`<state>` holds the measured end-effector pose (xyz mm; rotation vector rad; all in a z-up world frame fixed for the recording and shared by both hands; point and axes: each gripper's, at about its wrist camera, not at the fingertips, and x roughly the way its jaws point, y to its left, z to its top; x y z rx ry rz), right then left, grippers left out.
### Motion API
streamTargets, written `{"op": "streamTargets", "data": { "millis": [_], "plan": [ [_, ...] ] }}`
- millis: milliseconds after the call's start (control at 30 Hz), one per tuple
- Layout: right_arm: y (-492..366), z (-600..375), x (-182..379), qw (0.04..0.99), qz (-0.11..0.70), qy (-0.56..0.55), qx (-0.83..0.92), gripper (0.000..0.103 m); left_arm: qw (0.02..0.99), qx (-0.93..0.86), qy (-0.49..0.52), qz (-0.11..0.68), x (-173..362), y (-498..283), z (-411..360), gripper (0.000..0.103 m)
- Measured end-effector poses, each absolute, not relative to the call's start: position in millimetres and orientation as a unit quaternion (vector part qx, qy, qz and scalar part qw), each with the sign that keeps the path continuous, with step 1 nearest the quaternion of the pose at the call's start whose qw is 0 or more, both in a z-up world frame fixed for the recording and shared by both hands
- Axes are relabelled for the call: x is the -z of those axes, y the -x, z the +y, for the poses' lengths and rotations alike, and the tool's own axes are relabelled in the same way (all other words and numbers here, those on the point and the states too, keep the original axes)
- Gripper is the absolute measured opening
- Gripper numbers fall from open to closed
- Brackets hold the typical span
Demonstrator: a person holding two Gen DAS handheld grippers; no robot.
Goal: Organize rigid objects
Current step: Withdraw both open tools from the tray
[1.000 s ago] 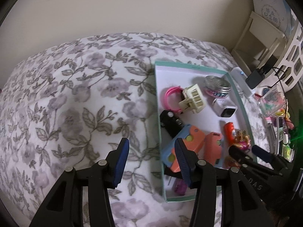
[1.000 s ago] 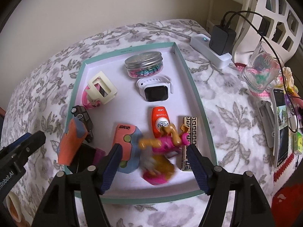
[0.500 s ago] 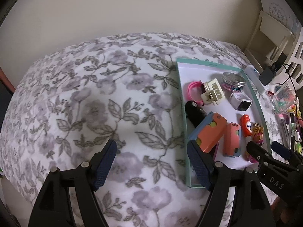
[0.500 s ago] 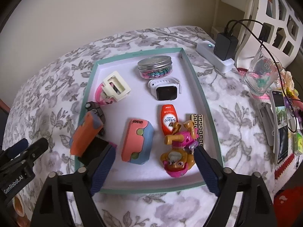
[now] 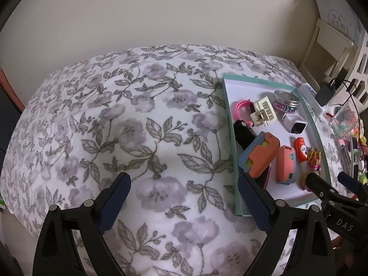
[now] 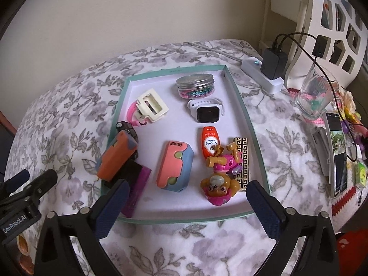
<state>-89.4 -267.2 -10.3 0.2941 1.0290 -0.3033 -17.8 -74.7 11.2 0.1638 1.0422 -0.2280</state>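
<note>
A teal-rimmed white tray on the floral blanket holds several small objects: a jar of beads, a white smartwatch, a cream hair claw, an orange tube, a pink toy figure, a patterned bar and two orange-blue cases. My right gripper is open and empty above the tray's near edge. My left gripper is open and empty over the blanket, left of the tray.
Right of the tray stand a white power strip with a black charger, a glass and a phone. White furniture stands at the back right. The floral blanket spreads to the left.
Both grippers have pulled back and up from the tray. The left gripper opened wider and moved left over the blanket. The toy figure now lies in the tray, free of the right gripper.
</note>
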Motion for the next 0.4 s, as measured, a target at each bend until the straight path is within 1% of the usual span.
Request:
{"op": "streamTargets", "data": {
  "millis": [400],
  "plan": [
    [98.5,-258.6,2.2,0.856,0.479,-0.132,0.139,0.103,0.868,0.091,-0.083,0.481,-16.6,29.0,-66.3,0.094]
  ]
}}
